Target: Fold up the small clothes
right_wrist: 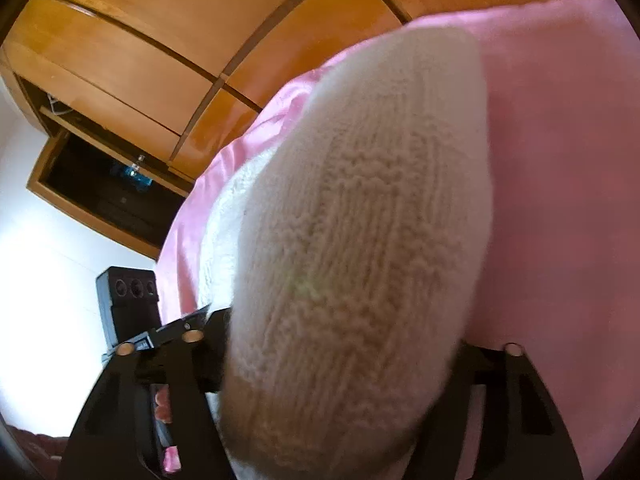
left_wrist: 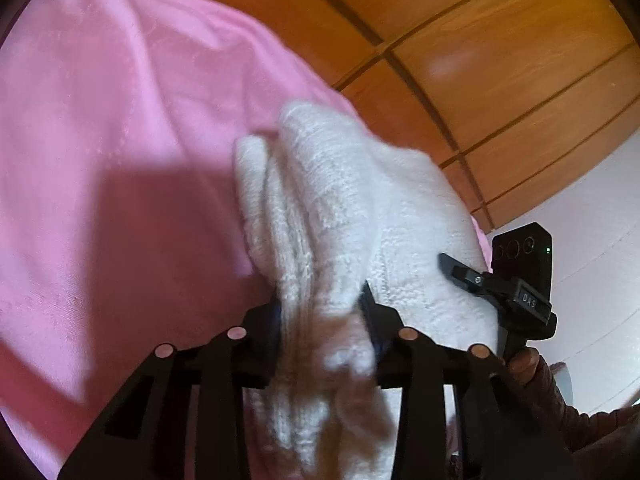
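A small white knitted garment lies bunched over a pink sheet. My left gripper is shut on a gathered fold of it. The right gripper shows at the garment's right edge in the left wrist view, with a hand behind it. In the right wrist view the same white knit drapes over my right gripper and hides its fingertips; the knit passes between the finger bases, held. The left gripper's body shows at lower left there.
The pink sheet covers the surface under the garment. Wooden wardrobe panels stand behind, with an open dark drawer in the right wrist view. A white wall is at the side.
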`<action>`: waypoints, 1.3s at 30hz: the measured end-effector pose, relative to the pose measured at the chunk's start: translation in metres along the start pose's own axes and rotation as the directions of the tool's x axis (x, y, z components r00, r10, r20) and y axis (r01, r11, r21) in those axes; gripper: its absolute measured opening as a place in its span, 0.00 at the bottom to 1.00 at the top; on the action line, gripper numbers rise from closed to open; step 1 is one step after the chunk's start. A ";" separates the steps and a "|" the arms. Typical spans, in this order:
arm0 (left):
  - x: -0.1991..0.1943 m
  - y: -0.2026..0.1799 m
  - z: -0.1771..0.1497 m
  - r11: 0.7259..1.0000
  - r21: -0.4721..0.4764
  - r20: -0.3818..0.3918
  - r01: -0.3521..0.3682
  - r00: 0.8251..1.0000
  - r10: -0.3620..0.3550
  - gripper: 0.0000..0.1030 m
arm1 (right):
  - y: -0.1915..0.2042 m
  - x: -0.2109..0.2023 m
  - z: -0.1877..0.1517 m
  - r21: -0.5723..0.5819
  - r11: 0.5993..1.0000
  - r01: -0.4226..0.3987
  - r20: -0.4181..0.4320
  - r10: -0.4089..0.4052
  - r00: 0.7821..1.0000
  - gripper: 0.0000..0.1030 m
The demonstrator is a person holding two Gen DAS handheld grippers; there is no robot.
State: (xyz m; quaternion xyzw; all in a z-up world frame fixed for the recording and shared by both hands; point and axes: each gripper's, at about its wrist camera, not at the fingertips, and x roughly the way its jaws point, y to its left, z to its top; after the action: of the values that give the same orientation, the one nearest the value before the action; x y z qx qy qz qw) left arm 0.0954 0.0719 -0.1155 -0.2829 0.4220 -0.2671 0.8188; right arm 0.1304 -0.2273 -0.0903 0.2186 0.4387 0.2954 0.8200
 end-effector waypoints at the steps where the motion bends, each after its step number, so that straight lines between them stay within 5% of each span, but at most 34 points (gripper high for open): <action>1: -0.001 -0.004 0.000 1.000 0.004 0.000 0.004 1.000 -0.004 0.31 | 0.007 -0.008 -0.002 -0.017 1.000 0.004 0.018 -0.004 1.000 0.52; 7: 0.011 -0.060 0.007 0.993 0.108 -0.024 0.056 0.998 -0.053 0.30 | 0.018 -0.074 -0.015 -0.055 0.998 0.019 0.149 -0.010 0.989 0.50; 13: 0.085 -0.161 0.019 0.950 0.275 -0.132 0.150 0.984 -0.118 0.30 | -0.029 -0.178 -0.025 0.015 0.994 0.112 0.296 -0.111 0.949 0.50; 17: 0.162 -0.232 0.022 0.915 0.363 -0.221 0.177 0.970 -0.100 0.29 | -0.083 -0.236 -0.032 0.111 0.974 0.198 0.341 -0.225 0.913 0.50; 20: 0.214 -0.267 0.016 0.892 0.423 -0.269 0.160 0.962 -0.045 0.25 | -0.136 -0.262 -0.041 0.223 0.946 0.237 0.336 -0.302 0.892 0.52; 24: 0.281 -0.288 -0.012 0.841 0.539 -0.295 0.042 0.945 0.142 0.24 | -0.195 -0.261 -0.060 0.356 0.881 0.313 0.249 -0.412 0.877 0.64; 26: 0.288 -0.292 -0.020 0.824 0.567 -0.264 -0.004 0.947 0.186 0.27 | -0.209 -0.261 -0.075 0.410 0.871 0.270 0.281 -0.403 0.871 0.77; 29: 0.279 -0.300 -0.023 0.802 0.595 -0.217 -0.045 0.952 0.214 0.29 | -0.205 -0.272 -0.081 0.429 0.861 0.274 0.299 -0.422 0.856 0.82; 31: 0.264 -0.304 -0.020 0.790 0.609 -0.175 -0.075 0.958 0.226 0.33 | -0.190 -0.282 -0.084 0.416 0.838 0.353 0.306 -0.494 0.813 0.82; 33: 0.242 -0.317 -0.025 0.784 0.614 -0.109 -0.092 0.974 0.200 0.33 | -0.179 -0.307 -0.091 0.411 0.802 0.434 0.330 -0.575 0.749 0.81; 35: 0.222 -0.323 -0.029 0.768 0.630 -0.024 -0.117 0.985 0.170 0.31 | -0.157 -0.322 -0.097 0.387 0.769 0.509 0.368 -0.635 0.679 0.71; 39: 0.212 -0.324 -0.041 0.739 0.665 0.000 -0.106 0.990 0.143 0.31 | -0.120 -0.322 -0.108 0.328 0.713 0.620 0.384 -0.700 0.602 0.47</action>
State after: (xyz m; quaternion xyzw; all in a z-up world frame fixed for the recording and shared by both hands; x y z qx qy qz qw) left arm 0.1031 -0.3071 -0.0269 0.0619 0.3384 -0.3513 0.8708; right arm -0.0679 -0.5217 -0.0307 0.1719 0.2918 -0.1301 0.9319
